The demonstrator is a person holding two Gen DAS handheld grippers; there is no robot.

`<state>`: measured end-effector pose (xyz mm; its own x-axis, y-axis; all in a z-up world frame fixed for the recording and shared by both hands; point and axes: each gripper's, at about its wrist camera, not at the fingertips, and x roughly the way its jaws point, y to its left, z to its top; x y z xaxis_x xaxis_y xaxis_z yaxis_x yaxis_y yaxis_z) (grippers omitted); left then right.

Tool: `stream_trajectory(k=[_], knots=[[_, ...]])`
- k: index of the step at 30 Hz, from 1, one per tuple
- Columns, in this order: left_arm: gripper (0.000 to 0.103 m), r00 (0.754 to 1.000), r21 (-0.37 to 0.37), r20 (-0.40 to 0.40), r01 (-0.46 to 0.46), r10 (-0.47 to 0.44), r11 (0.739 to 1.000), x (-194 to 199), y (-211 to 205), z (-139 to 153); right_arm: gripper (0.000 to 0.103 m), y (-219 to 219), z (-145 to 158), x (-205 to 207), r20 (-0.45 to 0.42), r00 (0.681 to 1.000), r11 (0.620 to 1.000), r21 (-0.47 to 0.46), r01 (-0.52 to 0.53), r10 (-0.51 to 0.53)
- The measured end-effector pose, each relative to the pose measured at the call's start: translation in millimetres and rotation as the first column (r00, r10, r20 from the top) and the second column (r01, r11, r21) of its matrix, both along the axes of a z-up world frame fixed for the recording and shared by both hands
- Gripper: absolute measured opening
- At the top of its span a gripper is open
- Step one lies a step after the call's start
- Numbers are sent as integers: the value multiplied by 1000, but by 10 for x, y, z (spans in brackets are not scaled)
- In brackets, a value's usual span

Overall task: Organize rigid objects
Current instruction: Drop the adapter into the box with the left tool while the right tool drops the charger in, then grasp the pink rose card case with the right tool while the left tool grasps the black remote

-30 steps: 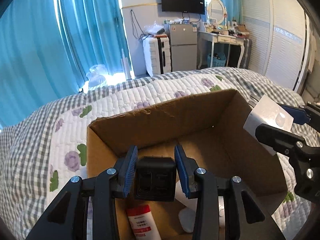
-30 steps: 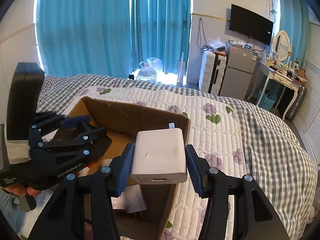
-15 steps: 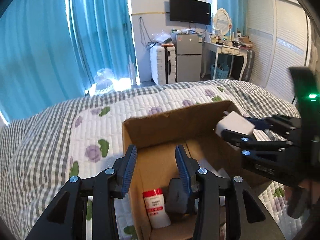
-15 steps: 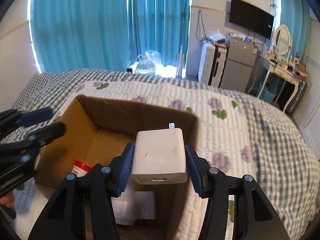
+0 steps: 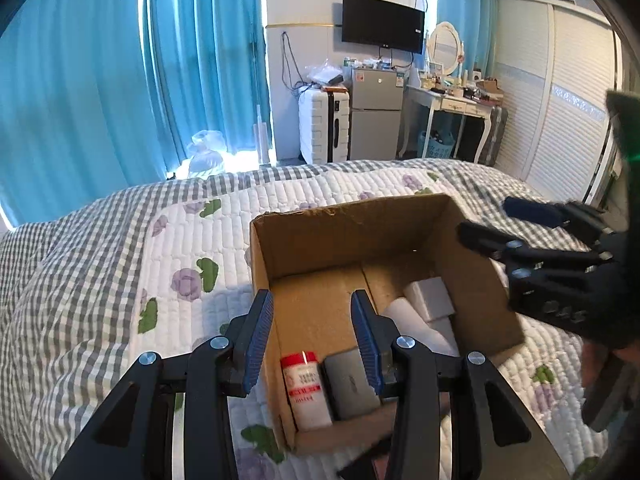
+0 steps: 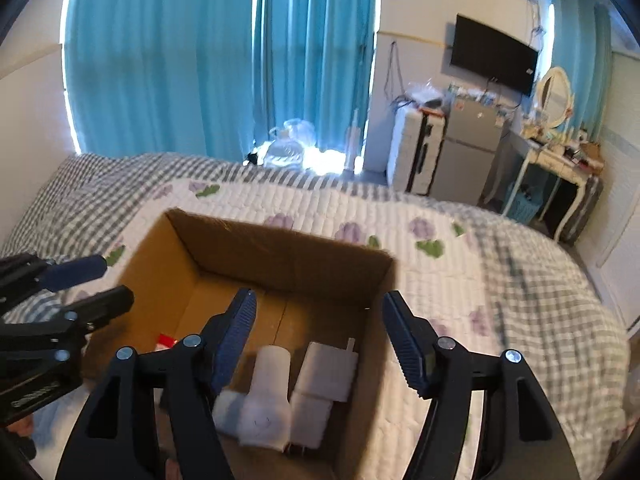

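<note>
The white charger (image 6: 326,372) lies in the cardboard box (image 6: 280,252) beside a white bottle (image 6: 269,392). My right gripper (image 6: 320,336) gapes empty above it; my left gripper (image 5: 314,334) is released too, over the red-capped bottle (image 5: 305,390).

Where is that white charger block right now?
The white charger block lies inside the cardboard box, at its right side in the right wrist view, beside a white cylinder.

Ahead of the hand-held gripper, a quilted bed (image 5: 120,264) spreads out, teal curtains (image 5: 132,80) hang beyond it, and far right a white suitcase (image 5: 323,126), a grey fridge (image 5: 376,114), a wall television (image 5: 382,24) and a dressing table (image 5: 452,102) with an oval mirror (image 5: 444,48).
</note>
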<state>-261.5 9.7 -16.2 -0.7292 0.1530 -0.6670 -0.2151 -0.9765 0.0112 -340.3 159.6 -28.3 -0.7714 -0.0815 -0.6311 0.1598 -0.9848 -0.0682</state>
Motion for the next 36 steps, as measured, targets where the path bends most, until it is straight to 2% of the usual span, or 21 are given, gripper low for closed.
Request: stream_trajectory(k=[2,6,8,10,14,17,20,22,26,31,36], knots=[[56,1000,9,-8,1,-1,1000,176,-12,104,75,15,184,193,-8,1000,1000,6,7,-7],[67,999,3,-32,7,-6,1000,550,-12,281,80,8,470,604,-21,1000,999,40,22,-21],[78,999,-9,-46,-3,2,1000,739,-29,339,81,-9,552,818,-17,999,998,46,35,-35],[81,999,-4,-50,-2,1,1000,881,-50,368,84,-20,566,972,-7,1000,999,39,31,-30],[98,998,-2,-45,-45,45,999,1125,-133,322,97,-60,487,1295,3,999,998,42,47,-47],[100,996,-21,-39,-77,76,997,1250,-176,148,100,-88,287,1470,19,999,999,35,41,-42],[101,993,-4,8,-117,117,993,1283,-222,-157,103,-123,-21,1586,40,998,998,35,51,-53],[101,991,6,39,-128,128,992,1275,-264,-373,103,-157,-312,1598,85,995,998,30,59,-61],[101,985,-45,63,-160,162,986,1246,-291,-732,103,-290,-830,1541,182,982,998,34,46,-51],[101,976,-22,95,-196,197,980,1223,-433,-905,103,-509,-1274,1410,260,966,1000,-1,-9,9],[101,960,12,141,-245,241,970,1183,-577,-992,103,-668,-1465,1292,299,953,999,-25,-45,51]])
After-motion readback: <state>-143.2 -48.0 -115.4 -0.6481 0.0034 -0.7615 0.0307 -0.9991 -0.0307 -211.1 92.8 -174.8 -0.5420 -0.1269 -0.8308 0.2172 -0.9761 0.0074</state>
